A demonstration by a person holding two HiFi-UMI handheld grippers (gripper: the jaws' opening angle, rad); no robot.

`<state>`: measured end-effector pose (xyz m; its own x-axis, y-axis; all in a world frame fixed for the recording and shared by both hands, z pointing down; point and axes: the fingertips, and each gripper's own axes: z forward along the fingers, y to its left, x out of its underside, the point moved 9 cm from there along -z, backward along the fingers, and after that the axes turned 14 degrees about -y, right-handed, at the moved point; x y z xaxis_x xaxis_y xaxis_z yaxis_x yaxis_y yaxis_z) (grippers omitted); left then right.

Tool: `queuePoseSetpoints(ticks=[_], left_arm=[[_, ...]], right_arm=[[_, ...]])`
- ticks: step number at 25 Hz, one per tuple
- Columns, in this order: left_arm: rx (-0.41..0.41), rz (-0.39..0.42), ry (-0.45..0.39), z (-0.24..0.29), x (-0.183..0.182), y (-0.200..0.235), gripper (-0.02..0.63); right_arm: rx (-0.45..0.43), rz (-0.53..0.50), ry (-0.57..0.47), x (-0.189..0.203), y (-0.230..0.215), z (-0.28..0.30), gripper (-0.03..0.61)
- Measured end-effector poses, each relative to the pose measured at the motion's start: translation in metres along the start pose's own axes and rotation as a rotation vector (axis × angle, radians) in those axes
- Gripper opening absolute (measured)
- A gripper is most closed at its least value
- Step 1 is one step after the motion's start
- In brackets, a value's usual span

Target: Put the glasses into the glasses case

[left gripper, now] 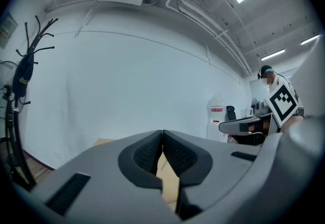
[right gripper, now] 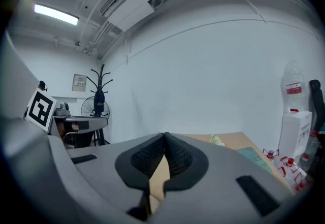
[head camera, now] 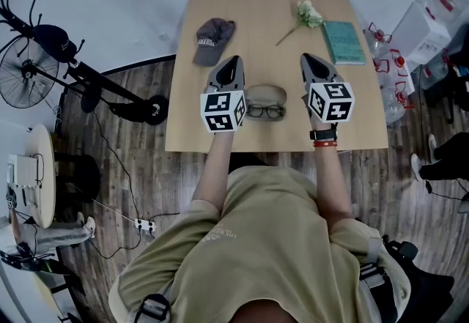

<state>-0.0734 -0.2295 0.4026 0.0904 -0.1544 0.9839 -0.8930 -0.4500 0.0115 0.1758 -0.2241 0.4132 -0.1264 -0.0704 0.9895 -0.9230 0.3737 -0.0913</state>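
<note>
Dark-framed glasses (head camera: 265, 111) lie on the wooden table (head camera: 256, 28) near its front edge, between my two grippers. Just behind them sits the tan glasses case (head camera: 266, 92), lying open. My left gripper (head camera: 233, 61) hovers left of the case, shut with nothing between its tips (left gripper: 162, 132). My right gripper (head camera: 305, 58) hovers right of the case, also shut and empty (right gripper: 164, 136). Both point level toward the far side of the table. Neither gripper view shows the glasses or the case.
A grey cap (head camera: 212, 39) lies at the back left of the table. A white flower (head camera: 306, 15) and a teal book (head camera: 344, 41) lie at the back right. A fan (head camera: 28, 74) and a coat stand (right gripper: 99, 97) are off to the left, boxes and bottles (head camera: 429, 17) to the right.
</note>
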Motion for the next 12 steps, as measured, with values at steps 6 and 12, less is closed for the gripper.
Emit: queuePoseSetpoints(ticks=[6,12], left_arm=[[0.001,-0.008,-0.005,0.001,0.005,-0.004,0.023],[0.003,0.017,0.047,0.004,0.022,-0.007,0.023]], right_arm=[[-0.013,0.001,0.007,0.004,0.001,0.000,0.014],[-0.034,0.006,0.036,0.019,-0.001,0.001,0.014]])
